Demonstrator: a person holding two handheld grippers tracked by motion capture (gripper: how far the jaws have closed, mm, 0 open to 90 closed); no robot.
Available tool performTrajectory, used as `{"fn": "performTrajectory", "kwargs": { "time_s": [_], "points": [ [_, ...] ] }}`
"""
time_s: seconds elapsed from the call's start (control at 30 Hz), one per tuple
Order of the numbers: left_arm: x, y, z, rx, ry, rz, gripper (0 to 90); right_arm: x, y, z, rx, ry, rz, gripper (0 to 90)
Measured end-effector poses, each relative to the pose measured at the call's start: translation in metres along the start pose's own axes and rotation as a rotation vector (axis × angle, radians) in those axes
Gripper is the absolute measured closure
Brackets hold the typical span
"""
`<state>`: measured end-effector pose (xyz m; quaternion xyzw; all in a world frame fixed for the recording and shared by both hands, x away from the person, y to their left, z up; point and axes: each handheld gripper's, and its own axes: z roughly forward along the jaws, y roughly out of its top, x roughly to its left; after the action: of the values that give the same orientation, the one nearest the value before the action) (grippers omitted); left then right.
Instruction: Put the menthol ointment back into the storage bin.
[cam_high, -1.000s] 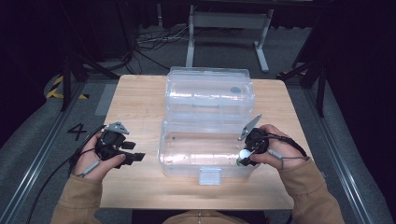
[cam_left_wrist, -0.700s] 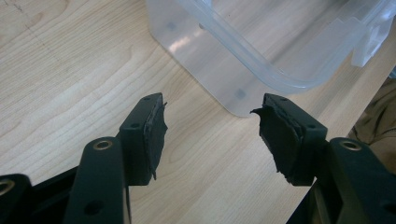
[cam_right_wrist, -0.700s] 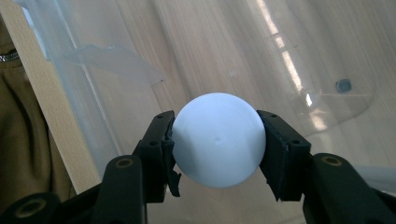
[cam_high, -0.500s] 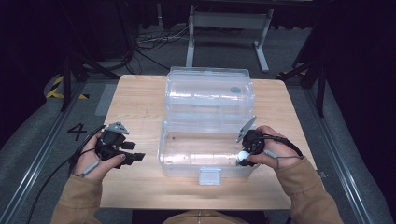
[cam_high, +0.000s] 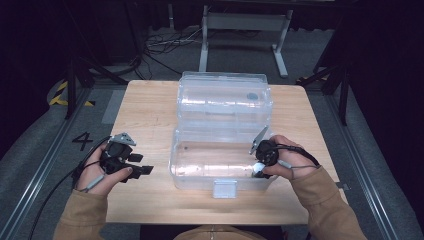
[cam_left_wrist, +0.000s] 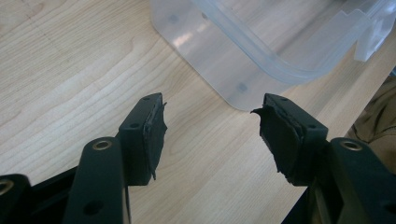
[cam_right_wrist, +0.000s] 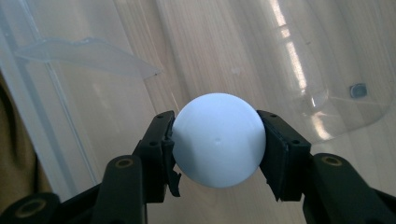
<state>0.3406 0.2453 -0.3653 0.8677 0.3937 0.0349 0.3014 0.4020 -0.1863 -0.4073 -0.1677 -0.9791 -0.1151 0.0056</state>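
Note:
A clear plastic box (cam_high: 190, 167) stands on the wooden table with its lid (cam_high: 225, 97) flipped open behind it. My right gripper (cam_right_wrist: 215, 145) is shut on a white ball (cam_right_wrist: 218, 140); both pads press its sides. In the high view that right gripper (cam_high: 258, 169) reaches over the box's right wall, holding the white ball (cam_high: 258, 167) inside the box. My left gripper (cam_high: 145, 170) rests low over the table left of the box. In its own view the left gripper (cam_left_wrist: 210, 133) is open with nothing between the pads, and the box's near corner (cam_left_wrist: 243, 79) lies just ahead.
The box has a latch tab (cam_high: 224, 188) on its front wall, near the table's front edge. Bare table (cam_high: 145, 115) lies left of the box and lid. Cables trail from both grippers, and a metal stand (cam_high: 245, 22) is on the floor beyond the table.
My right gripper with the white ball has shifted slightly lower and inward at the box's right wall. The left gripper has stayed in place.

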Motion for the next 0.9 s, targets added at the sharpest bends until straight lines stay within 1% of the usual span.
{"fn": "performTrajectory", "kwargs": {
  "time_s": [0.27, 0.37, 0.53, 0.67, 0.77, 0.9],
  "points": [
    [-0.0003, -0.0033, -0.0016, 0.005, 0.004, -0.005, 40.1, -0.0012, 0.0013, 0.0009, 0.031, -0.003, 0.001, 50.1],
    [-0.0007, -0.0039, -0.0017, 0.009, 0.004, -0.004, 40.0, -0.0008, 0.0018, 0.0017, 0.045, -0.007, -0.011, 50.1],
    [-0.0009, -0.0046, -0.0018, 0.009, 0.008, -0.003, 39.8, -0.0012, 0.0016, 0.0019, 0.058, -0.008, 0.003, 50.1],
    [-0.0010, -0.0050, -0.0021, 0.008, 0.008, -0.009, 39.8, -0.0015, 0.0011, 0.0021, 0.059, -0.005, 0.012, 50.0],
    [-0.0007, -0.0049, -0.0020, 0.008, 0.008, -0.004, 39.8, -0.0016, 0.0000, 0.0019, 0.062, -0.005, 0.026, 50.0],
    [-0.0008, -0.0048, -0.0019, 0.010, 0.009, -0.003, 39.8, -0.0018, -0.0005, 0.0019, 0.065, -0.007, 0.032, 50.0]
  ]
}}
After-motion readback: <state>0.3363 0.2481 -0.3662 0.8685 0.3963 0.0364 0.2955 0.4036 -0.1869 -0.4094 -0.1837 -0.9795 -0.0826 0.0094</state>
